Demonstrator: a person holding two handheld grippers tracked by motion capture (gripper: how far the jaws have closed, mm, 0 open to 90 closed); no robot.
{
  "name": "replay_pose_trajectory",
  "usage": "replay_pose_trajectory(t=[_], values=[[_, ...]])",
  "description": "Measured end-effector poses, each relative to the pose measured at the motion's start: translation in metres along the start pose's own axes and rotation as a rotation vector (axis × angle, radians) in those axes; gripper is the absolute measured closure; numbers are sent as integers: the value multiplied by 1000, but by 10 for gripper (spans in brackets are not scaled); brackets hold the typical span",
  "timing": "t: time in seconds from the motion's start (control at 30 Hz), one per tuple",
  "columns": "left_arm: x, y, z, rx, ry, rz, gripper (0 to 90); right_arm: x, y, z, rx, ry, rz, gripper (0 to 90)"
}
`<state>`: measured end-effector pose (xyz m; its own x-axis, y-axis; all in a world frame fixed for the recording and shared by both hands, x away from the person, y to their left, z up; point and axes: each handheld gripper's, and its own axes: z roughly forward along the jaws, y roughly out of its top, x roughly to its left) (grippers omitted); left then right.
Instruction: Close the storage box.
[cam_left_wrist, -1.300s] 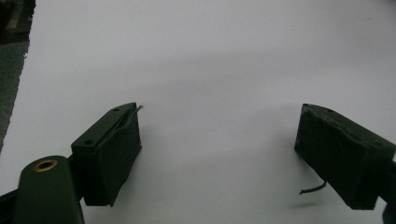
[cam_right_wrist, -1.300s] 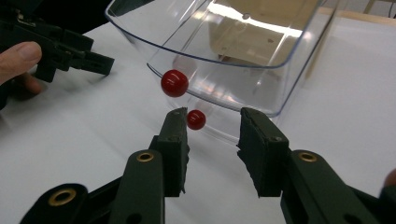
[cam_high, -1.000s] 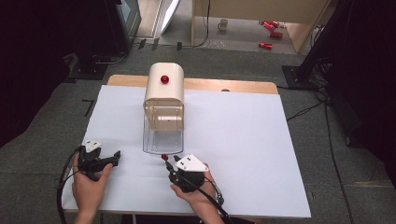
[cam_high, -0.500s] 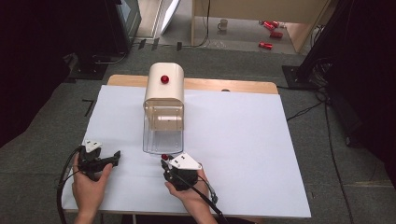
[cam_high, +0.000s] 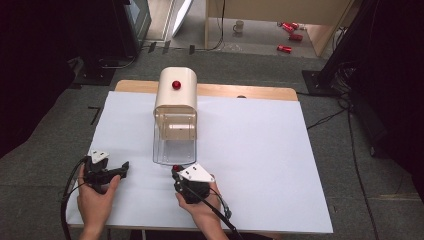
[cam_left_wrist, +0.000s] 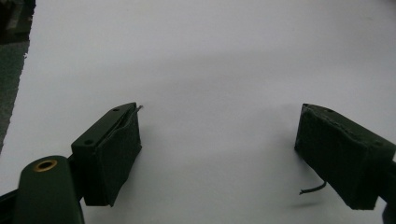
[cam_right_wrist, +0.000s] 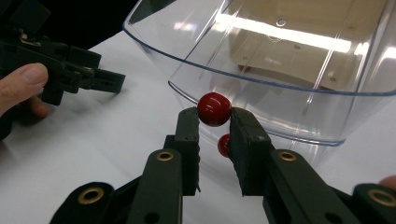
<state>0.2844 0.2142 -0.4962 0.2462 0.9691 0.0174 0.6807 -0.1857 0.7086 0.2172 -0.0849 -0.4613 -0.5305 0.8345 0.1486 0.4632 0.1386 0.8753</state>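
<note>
High view: the right gripper (cam_high: 176, 172) sits just before the near rim of the clear plastic bin (cam_high: 173, 150), well nearer it than the left gripper (cam_high: 124, 169).
Left gripper view: jaws spread wide over the white table sheet (cam_left_wrist: 210, 70), nothing between them.
Right gripper view: jaws, just closing, pinch a small glossy red ball (cam_right_wrist: 214, 108) at their tips; the bin's open mouth lies straight ahead and slightly above.

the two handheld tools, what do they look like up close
Both the left tool and the right tool are black, each with two blocky padded jaws on arms with brass-ringed holes. A pale grey three-cornered plate sits on top of each, and a black cable trails from each. The forearms are bare, with no sleeves.
</note>
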Motion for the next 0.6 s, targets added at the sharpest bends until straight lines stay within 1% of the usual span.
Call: replay_pose_trajectory(t=[0.13, 0.23, 0.6], values=[[0, 0, 0, 0, 0, 0, 143, -1, 4, -4, -13, 5, 0, 752], [0, 0, 0, 0, 0, 0, 143, -2, 11, -8, -28, 5, -2, 752], [0, 0, 0, 1, 1, 0, 143, -6, 26, -4, -32, 14, -22, 752]])
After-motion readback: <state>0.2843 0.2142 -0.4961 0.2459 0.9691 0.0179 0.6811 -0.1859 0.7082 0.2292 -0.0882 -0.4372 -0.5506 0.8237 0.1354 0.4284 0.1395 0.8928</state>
